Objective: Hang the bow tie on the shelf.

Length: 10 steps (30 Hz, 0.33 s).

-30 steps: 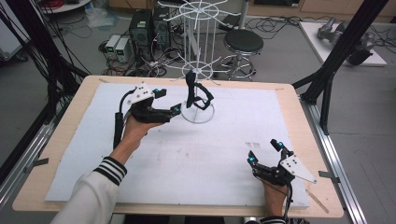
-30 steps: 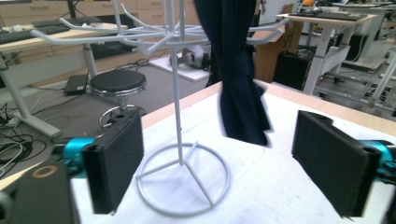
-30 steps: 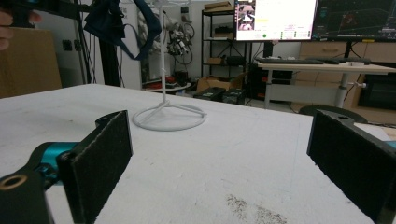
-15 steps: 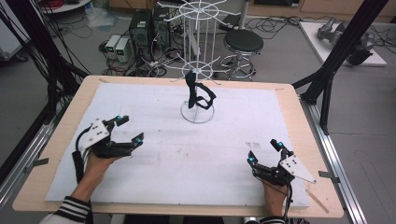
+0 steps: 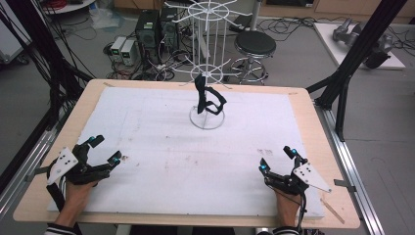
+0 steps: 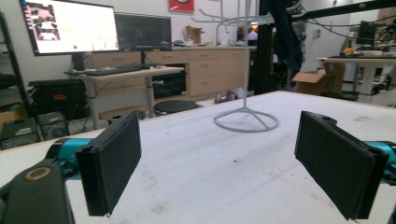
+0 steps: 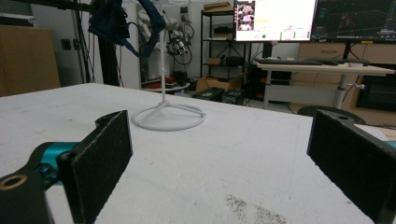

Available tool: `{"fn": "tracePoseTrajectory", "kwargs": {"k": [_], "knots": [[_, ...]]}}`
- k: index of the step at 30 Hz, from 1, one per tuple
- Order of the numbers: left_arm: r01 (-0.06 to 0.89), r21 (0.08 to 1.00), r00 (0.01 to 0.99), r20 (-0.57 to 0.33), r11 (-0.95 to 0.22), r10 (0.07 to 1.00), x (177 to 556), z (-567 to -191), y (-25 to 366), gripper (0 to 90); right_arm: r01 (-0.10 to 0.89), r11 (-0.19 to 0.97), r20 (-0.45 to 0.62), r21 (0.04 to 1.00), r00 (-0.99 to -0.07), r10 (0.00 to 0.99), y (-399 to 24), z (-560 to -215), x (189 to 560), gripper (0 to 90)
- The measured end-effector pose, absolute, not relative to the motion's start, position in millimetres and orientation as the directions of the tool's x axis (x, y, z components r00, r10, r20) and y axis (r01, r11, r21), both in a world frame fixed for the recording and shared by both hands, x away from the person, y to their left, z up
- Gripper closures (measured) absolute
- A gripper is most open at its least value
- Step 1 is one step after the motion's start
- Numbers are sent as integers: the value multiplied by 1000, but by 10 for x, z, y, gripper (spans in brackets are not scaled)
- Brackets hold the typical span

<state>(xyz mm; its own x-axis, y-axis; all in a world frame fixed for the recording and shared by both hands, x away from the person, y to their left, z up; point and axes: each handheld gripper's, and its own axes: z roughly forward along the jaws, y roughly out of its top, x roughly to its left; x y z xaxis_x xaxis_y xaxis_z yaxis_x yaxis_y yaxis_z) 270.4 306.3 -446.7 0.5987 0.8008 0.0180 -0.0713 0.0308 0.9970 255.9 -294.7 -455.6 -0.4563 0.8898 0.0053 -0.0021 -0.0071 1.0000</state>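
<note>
The left gripper [image 5: 103, 149] and right gripper [image 5: 278, 158] rest at the near table corners with jaws spread and empty, so the hanging step appears complete: the dark garment [image 5: 209, 98] hangs on the white wire rack [image 5: 207, 73], well ahead between them.

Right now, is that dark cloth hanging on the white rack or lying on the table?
Hanging. The dark cloth drapes from an arm of the white rack, above its ring base, clear of the table.
</note>
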Motion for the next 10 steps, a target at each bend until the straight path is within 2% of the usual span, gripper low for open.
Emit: {"fn": "tracePoseTrajectory", "kwargs": {"k": [10], "knots": [[-38, 999, 581, 7, 18, 814, 2739, -4556, 3038, 150, -8, -2, -2, 1000, -456, 890, -2947, -4557, 2558, 57]]}}
